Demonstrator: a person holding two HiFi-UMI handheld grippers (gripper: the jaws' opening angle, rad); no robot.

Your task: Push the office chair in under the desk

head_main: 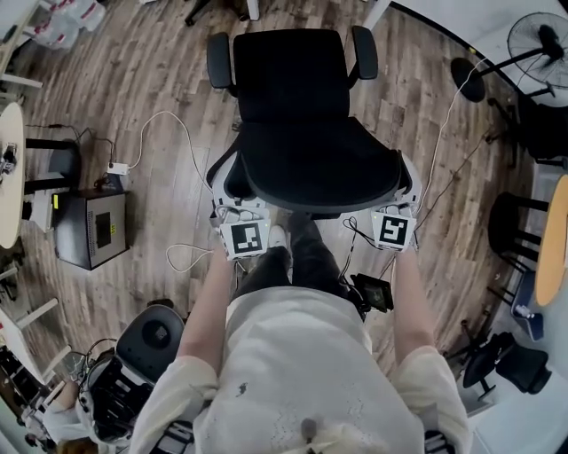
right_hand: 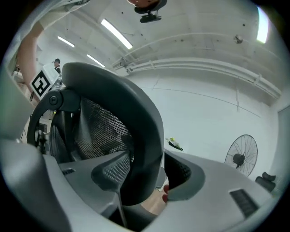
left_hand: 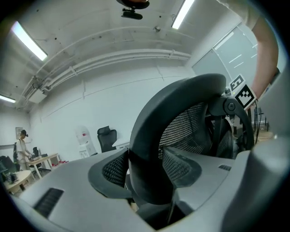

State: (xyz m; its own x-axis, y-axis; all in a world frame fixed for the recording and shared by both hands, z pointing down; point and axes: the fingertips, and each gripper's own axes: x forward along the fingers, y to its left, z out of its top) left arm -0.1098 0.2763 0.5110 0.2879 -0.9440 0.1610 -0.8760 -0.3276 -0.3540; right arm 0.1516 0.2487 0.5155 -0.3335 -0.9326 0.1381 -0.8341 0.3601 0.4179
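The black office chair [head_main: 297, 80] stands on the wood floor right in front of me, its mesh backrest [head_main: 319, 177] nearest. My left gripper [head_main: 232, 200] is at the backrest's left edge, my right gripper [head_main: 405, 190] at its right edge. In the left gripper view the thick backrest frame [left_hand: 149, 149] fills the left gripper [left_hand: 147, 181], both pads [left_hand: 113, 170] against it. In the right gripper view the frame [right_hand: 142, 136] sits likewise in the right gripper [right_hand: 144, 174], its pads [right_hand: 111, 170] touching on either side.
A black box [head_main: 89, 229] and white cables [head_main: 169, 129] lie on the floor to the left. Another chair [head_main: 151, 341] is at the lower left. A standing fan [head_main: 541, 40] and a white curved surface [head_main: 470, 27] are at the upper right, with dark stools [head_main: 515, 222] further right.
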